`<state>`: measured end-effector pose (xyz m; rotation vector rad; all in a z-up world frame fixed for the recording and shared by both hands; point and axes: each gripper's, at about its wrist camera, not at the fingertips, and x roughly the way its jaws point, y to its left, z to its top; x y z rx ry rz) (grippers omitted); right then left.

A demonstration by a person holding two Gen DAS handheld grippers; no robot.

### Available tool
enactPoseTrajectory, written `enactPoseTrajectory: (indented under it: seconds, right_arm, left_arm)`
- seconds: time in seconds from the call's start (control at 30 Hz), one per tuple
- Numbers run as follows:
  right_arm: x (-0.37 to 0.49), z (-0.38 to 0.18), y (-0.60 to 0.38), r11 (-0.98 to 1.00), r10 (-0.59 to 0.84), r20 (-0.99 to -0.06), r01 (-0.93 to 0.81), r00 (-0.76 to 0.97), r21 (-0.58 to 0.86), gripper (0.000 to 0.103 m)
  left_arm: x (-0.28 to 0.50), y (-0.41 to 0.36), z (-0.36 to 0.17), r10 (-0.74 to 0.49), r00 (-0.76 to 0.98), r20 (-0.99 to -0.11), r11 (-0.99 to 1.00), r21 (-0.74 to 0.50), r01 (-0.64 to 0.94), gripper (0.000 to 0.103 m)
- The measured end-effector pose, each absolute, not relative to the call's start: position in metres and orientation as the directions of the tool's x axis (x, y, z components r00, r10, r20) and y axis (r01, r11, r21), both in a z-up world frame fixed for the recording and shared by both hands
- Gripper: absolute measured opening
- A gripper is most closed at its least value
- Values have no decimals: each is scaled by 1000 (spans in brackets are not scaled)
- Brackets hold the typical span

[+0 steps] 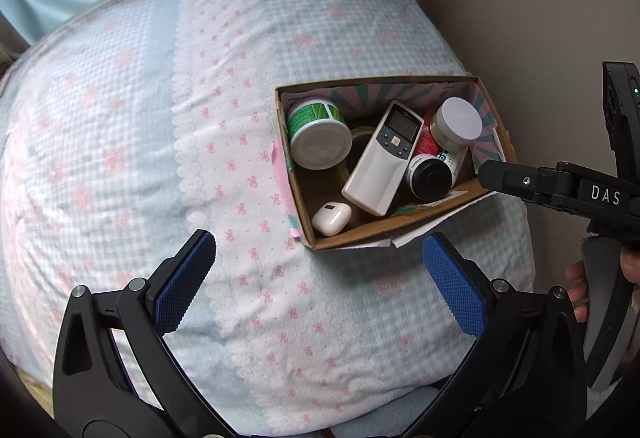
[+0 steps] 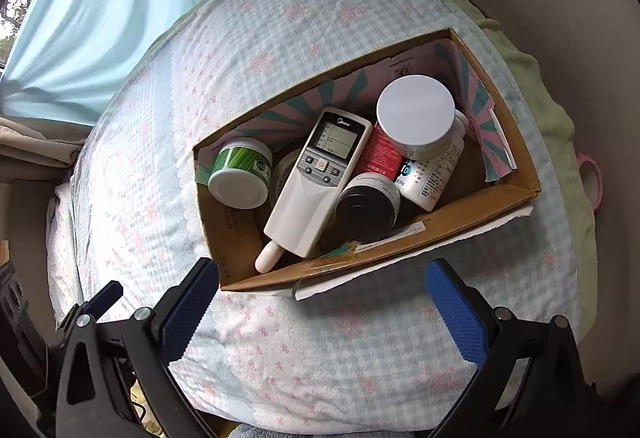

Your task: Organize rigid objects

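Note:
A cardboard box [image 1: 400,228] [image 2: 460,216] sits on the bed's checked cover. In it lie a white remote [image 1: 384,158] [image 2: 316,182], a green-labelled jar [image 1: 318,134] [image 2: 240,174], a white-lidded jar [image 1: 458,124] [image 2: 418,114], a black-lidded jar [image 1: 430,178] [image 2: 366,208], a red bottle [image 2: 382,154] and a white earbud case [image 1: 331,218] [image 2: 269,256]. My left gripper [image 1: 320,286] is open and empty, above the cover just before the box. My right gripper [image 2: 322,312] is open and empty, close before the box's near wall; its body shows in the left wrist view [image 1: 560,186].
The blue-and-pink checked bed cover [image 1: 160,158] [image 2: 320,358] fills both views. A pale blue curtain [image 2: 100,18] hangs at the far left. A beige wall [image 1: 540,18] runs along the right. A pink tape roll [image 2: 592,178] lies at the bed's right edge.

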<state>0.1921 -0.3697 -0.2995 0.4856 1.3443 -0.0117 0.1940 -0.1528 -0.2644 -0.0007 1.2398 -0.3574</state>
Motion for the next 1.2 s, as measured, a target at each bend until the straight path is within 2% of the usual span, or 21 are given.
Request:
enactPoseTrajectory:
  seconds: [0.27, 0.47, 0.63, 0.8, 0.97, 1.2]
  right_arm:
    - [167, -246, -323, 924, 248, -920, 210, 303, 319, 103]
    - [147, -169, -274, 966, 190, -881, 76, 434, 246, 103]
    - [125, -86, -242, 992, 111, -780, -17, 616, 127, 103]
    - [99, -28, -223, 998, 68, -669, -41, 740, 56, 103]
    - [81, -9, -215, 999, 45, -598, -43, 800, 18, 103]
    - [71, -16, -217, 1000, 20, -582, -17, 813, 11, 103]
  left_arm:
    - [167, -88, -204, -244, 383, -891, 959, -161, 235, 103]
    - [145, -25, -129, -167, 541, -824, 983, -95, 159, 103]
    - [118, 18, -57, -135, 695, -706, 991, -93, 98, 103]
    - [93, 35, -11, -107, 788, -606, 993, -99, 59, 103]
    - [68, 34, 3, -86, 840, -536, 996, -66, 59, 103]
    - [45, 27, 3, -79, 879, -471, 997, -47, 64, 103]
